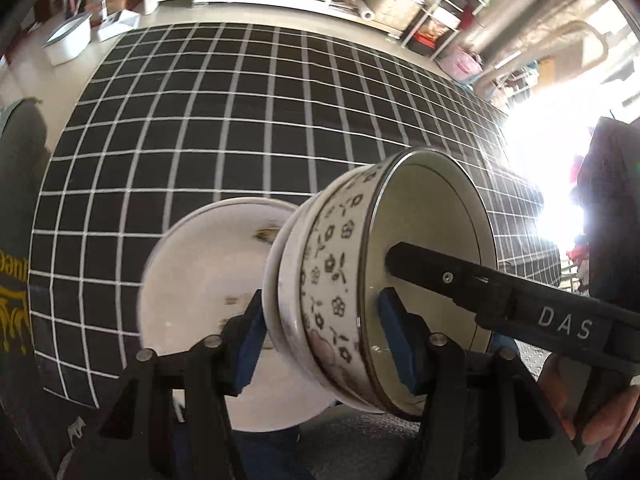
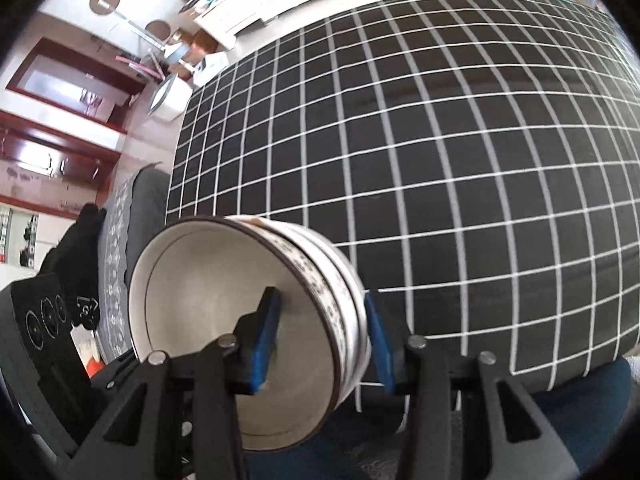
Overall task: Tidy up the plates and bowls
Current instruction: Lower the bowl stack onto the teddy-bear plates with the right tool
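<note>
Black cloth with a white grid covering a wide bench (image 1: 240, 120), filling most of both views. Cluttered shelves and boxes beyond its far edge.

In front of the near edge, raised off the cloth and turned on their side: stacked bowls (image 1: 332, 264), apparently two nested, pale glazed ceramic with a band of small dark flowers round the outside and a thin dark line at the rim. Plain cream inside, opening facing sideways.

Behind them in the left wrist view, a white plate (image 1: 200, 280), blurred, tilted toward the camera. Unclear whether lying on the bench or held against the stack.

Left tool (image 1: 322, 340) closed across the stack: blue pads (image 1: 248, 344), one at the outer base side, one inside the opening. Right tool (image 2: 320, 340) gripping from the opposite side in the same way, one pad within the bowl, one against the outside, seemingly touching.

Likely handling: stiff, fairly heavy for its size, smooth and slippery under rubber, breakable if dropped or knocked against the plate. Best held across the wall near the rim, pad inside and pad outside. Worth turning upright before setting down, so that the inner bowl cannot slide out.
</note>
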